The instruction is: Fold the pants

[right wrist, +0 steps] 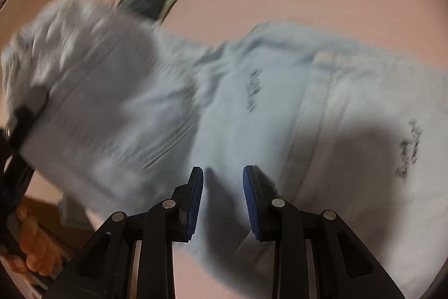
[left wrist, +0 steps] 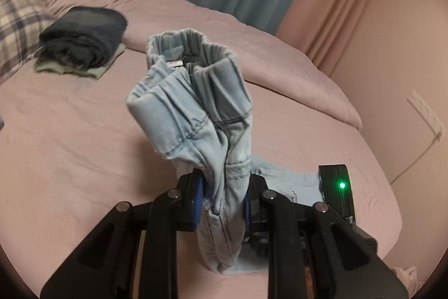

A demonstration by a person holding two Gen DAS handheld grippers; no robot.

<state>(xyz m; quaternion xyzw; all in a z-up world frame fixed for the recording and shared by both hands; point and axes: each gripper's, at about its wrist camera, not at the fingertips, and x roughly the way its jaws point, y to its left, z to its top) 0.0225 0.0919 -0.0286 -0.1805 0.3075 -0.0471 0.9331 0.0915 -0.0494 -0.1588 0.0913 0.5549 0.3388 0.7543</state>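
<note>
Mid-fold on a pink bed [left wrist: 84, 131]: the left gripper [left wrist: 221, 201] pinches a bunched waistband end of the pale jeans [left wrist: 196, 108], which stands up ahead of its jaws, lifted clear of the mattress. The right gripper [right wrist: 222, 201], jaws parted and empty, hovers just above the jeans' legs [right wrist: 252, 116] lying flat below it. The fold looks about half made; laying the raised end over the legs remains. Folded dark clothes [left wrist: 84, 38] sit far ahead, left.
</note>
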